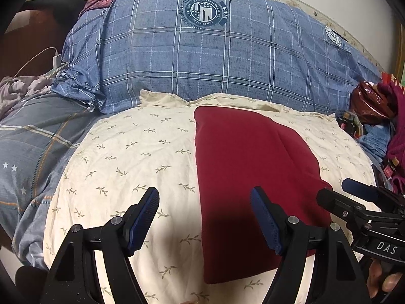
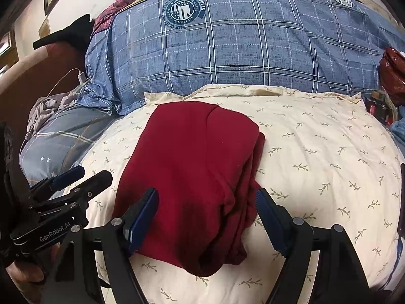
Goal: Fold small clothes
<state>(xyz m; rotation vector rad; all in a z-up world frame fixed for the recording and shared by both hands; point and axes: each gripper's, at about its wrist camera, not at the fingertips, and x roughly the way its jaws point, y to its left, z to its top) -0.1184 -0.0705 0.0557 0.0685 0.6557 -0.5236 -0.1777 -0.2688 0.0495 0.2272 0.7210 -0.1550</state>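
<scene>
A dark red garment lies folded into a long rectangle on a cream leaf-print cover. My left gripper hovers open over the garment's near left edge, its left finger above the cream cover and its right finger above the red cloth. In the right wrist view the red garment shows stacked folds along its right side. My right gripper stands open over its near end, with nothing pressed between the pads. Each gripper also shows in the other's view: the right gripper and the left gripper.
A large blue plaid quilt is bunched up behind the cream cover. A grey-blue sheet lies at the left, with a white charger and cable beyond it. Red bags and clutter crowd the right edge.
</scene>
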